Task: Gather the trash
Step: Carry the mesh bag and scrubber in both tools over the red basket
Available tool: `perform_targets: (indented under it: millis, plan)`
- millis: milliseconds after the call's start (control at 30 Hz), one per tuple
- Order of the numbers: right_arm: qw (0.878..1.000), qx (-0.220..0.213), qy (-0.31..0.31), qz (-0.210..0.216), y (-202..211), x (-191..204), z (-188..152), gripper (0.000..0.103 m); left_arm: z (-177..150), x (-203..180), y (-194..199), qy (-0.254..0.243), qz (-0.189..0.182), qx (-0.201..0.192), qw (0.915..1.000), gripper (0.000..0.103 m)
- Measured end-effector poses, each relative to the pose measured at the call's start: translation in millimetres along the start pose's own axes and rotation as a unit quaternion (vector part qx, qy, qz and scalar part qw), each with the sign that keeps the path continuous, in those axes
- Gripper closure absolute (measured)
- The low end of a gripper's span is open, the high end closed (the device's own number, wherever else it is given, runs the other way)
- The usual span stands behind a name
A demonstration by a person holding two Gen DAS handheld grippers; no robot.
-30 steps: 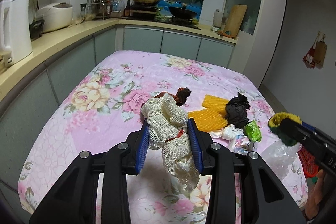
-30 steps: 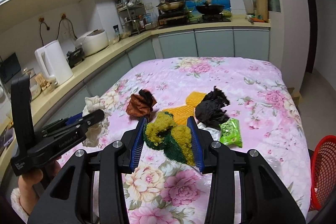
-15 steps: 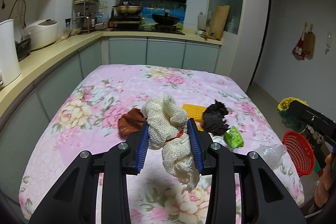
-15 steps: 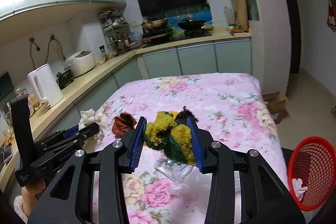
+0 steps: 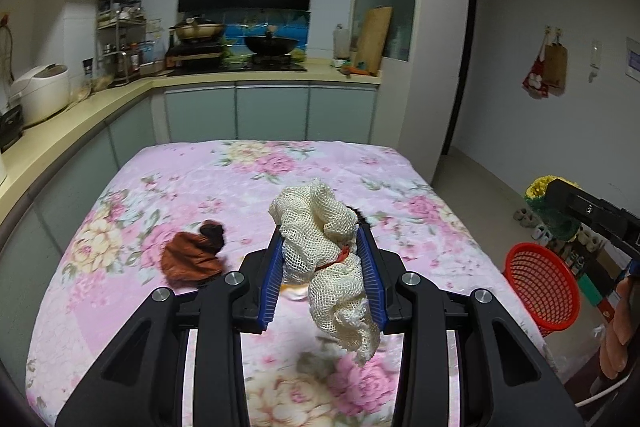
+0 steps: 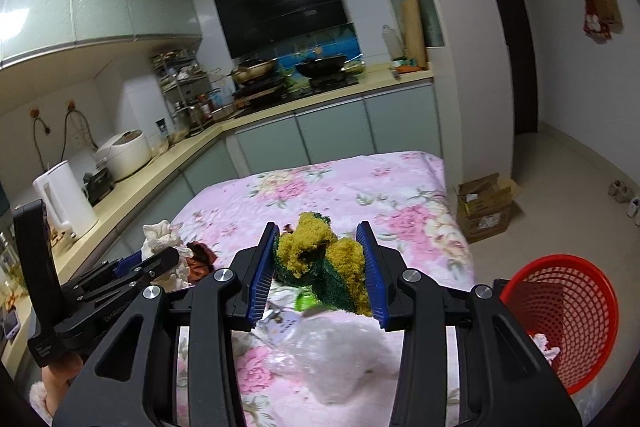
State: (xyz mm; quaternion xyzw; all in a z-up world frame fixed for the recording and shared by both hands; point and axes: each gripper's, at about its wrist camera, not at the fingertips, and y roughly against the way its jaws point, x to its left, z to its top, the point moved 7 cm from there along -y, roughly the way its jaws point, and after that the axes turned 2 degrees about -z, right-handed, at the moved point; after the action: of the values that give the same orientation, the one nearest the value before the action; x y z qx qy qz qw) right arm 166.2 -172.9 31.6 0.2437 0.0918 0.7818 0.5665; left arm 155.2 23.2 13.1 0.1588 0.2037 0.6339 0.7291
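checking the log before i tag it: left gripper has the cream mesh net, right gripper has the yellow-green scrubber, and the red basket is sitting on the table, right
One thing is off: the red basket is not on the table; the right wrist view shows it on the floor beside the table's edge. The rest holds: the left gripper clamps the cream mesh net, and the right gripper clamps the yellow-green scrubber.

Left gripper (image 5: 322,261) is clamping a mesh rag (image 5: 326,259); right gripper (image 6: 320,265) is clamping a scouring pad (image 6: 320,257), both raised.
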Motion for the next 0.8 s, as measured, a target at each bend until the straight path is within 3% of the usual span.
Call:
perform_targets:
  millis: [400, 800]
  plan:
    - [0.998, -0.017, -0.028, -0.053, 19.6, -50.9, 3.2, 0.064, 4.7, -57.5, -15.3, -0.033, -0.052, 0.007, 0.9981, 0.069]
    - [0.991, -0.025, -0.065, -0.117, 42.6, -111.9, -1.5, 0.063, 4.1, -138.1, -36.0, -0.079, -0.126, 0.019, 0.9887, 0.069]
